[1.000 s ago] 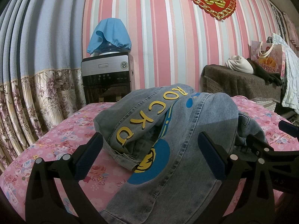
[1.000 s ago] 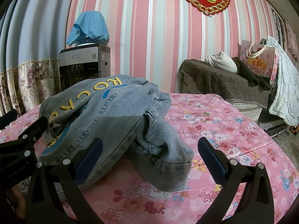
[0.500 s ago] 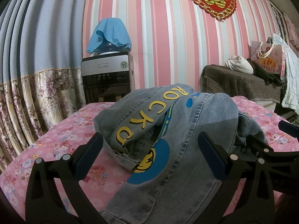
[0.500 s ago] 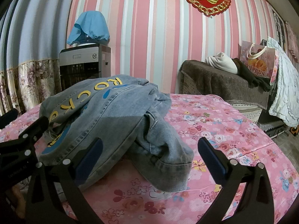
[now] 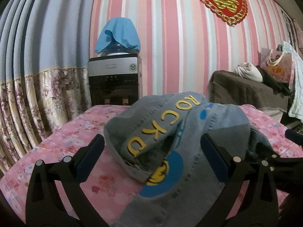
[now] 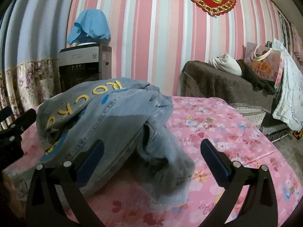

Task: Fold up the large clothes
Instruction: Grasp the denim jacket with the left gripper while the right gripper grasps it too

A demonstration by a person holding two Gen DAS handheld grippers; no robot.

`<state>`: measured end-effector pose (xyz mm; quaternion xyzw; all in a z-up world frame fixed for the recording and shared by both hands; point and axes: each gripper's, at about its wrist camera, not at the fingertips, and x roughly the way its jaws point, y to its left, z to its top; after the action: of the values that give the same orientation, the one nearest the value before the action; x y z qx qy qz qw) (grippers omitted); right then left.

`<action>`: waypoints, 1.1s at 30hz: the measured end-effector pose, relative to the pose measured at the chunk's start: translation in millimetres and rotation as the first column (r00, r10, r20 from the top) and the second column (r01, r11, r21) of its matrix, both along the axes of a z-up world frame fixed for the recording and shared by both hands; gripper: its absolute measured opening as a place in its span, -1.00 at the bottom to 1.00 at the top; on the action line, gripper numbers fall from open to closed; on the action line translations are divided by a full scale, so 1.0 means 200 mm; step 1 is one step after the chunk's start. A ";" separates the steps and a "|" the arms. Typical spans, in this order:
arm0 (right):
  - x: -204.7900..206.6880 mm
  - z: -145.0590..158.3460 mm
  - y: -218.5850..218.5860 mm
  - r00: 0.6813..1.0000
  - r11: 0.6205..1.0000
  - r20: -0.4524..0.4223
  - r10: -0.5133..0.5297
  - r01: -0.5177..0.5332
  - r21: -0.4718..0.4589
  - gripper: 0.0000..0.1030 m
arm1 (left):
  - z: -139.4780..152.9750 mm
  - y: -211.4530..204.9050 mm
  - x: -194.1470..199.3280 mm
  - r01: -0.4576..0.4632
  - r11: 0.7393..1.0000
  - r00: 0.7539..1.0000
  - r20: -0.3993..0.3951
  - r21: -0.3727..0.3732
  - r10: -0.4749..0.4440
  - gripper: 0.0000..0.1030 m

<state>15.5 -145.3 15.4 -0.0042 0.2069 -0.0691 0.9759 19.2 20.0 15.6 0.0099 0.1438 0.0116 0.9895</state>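
A grey-blue denim jacket [image 5: 208,124] with yellow letters and a blue-and-yellow patch lies crumpled in a heap on the pink floral bedspread [image 5: 75,136]. My left gripper [image 5: 151,158] hovers open just before its near left side, with the cloth seen between the fingers but not pinched. In the right wrist view the jacket [image 6: 106,117] sits left of centre, one sleeve hanging toward me. My right gripper [image 6: 151,158] is open over that sleeve's cuff. The left gripper's body [image 6: 13,132] shows at the left edge of the right wrist view.
A water dispenser [image 5: 113,79] with a blue cloth over its bottle stands behind the bed by the striped wall. A brown-covered bench [image 6: 227,89] with clothes and a gift bag [image 6: 265,64] lies back right. Floral curtains [image 5: 28,94] hang left.
Both grippers have edged forward and slightly down toward the jacket, which now looks a little nearer and blurred. The jacket itself has not moved.
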 end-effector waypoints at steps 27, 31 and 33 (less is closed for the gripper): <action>0.48 0.01 -0.13 0.963 0.982 -0.210 0.171 -0.149 0.114 0.59 | -0.04 0.29 0.55 0.142 0.990 0.971 -0.197 0.027 -0.134 0.94; 0.51 -0.02 -0.11 0.945 0.971 -0.240 0.222 -0.193 0.138 -0.08 | -0.09 0.21 0.57 0.192 0.979 0.958 -0.231 0.065 -0.173 0.82; 0.51 -0.02 -0.09 0.939 0.968 -0.243 0.242 -0.217 0.125 -0.25 | -0.12 0.18 0.59 0.220 0.972 0.946 -0.262 0.082 -0.191 0.59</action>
<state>118.1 -163.3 11.2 0.0097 0.3325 0.0564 0.9414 137.2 55.7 -7.6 0.0810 0.2659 -0.0851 0.9568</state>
